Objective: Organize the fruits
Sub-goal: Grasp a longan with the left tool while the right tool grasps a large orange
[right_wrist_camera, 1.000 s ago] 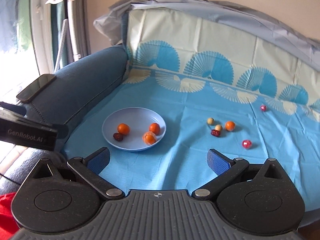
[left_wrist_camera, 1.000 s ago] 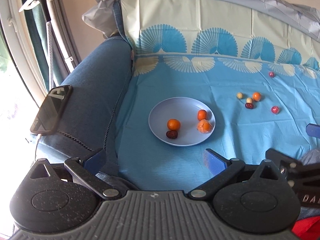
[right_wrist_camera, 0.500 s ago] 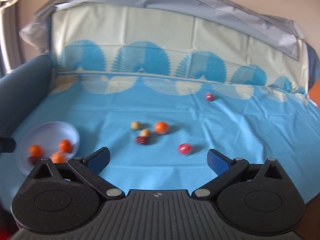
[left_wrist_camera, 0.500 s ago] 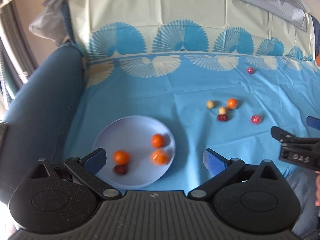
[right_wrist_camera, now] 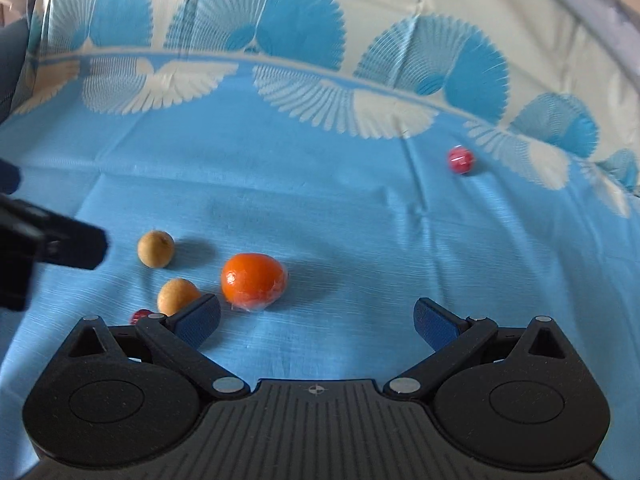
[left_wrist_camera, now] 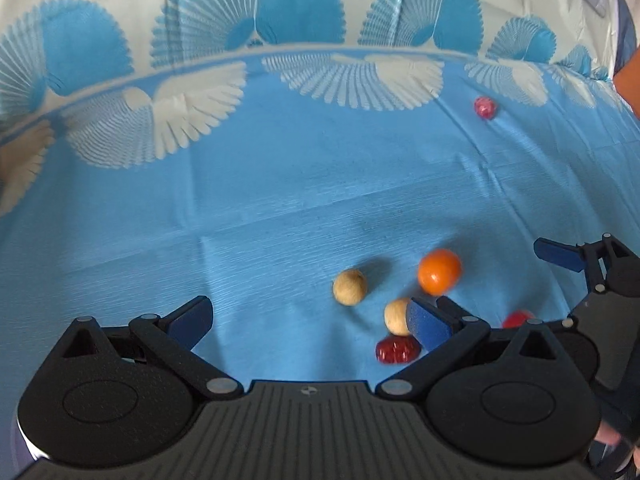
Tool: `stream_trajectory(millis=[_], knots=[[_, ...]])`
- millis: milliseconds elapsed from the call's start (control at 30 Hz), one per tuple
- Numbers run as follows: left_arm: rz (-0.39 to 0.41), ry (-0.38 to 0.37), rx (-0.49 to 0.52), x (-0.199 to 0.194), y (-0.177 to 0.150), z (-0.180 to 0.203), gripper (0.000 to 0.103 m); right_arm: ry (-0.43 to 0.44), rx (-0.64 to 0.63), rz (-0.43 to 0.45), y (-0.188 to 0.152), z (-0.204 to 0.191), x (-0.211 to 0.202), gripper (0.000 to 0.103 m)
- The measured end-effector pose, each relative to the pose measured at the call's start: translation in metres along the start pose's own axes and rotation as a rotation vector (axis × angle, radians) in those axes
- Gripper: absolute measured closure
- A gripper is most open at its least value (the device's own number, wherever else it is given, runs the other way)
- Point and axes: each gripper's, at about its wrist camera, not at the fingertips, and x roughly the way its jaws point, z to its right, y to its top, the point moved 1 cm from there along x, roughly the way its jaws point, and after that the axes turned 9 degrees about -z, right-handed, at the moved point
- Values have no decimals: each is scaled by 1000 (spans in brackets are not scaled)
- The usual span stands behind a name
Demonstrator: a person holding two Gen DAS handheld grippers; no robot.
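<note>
surface: I see a blue cloth (left_wrist_camera: pixel 280 184) with pale fan prints | back: cloth climbs, cream with blue fans (right_wrist_camera: pixel 256 12) | left: dark blue upholstery (right_wrist_camera: pixel 10 64) | light: soft daylight

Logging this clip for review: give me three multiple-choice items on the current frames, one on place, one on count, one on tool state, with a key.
1. Where is the lone red fruit?
A. far right, apart from the cluster
B. touching the orange fruit
C. between the right tool's fingers

2. How many tan round fruits show?
A. one
B. two
C. four

3. The right tool is:
A. shut on the orange fruit
B. open, holding nothing
C. out of view

Key: 1 A, it sits alone near the fan pattern; 2 B, two lie left of the orange fruit; 3 B, bare blue cloth shows between its fingers.
</note>
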Motion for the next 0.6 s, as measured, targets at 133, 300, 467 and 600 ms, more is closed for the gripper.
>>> stream_trajectory(millis=[133,300,467,600], knots=[[-72,-74,-46,31,16,-10,3,40,-24,-11,8,-1,21,1],[-128,-167,-55,41,19,-13,81,150,-21,12,9,-11,24,57],[-42,-149,-36,9,7,-12,80,74,6,26,7,-9,12,62],[64,-141,-62,-43,-15,-27,80,22,68,106,6,11,-28,62]])
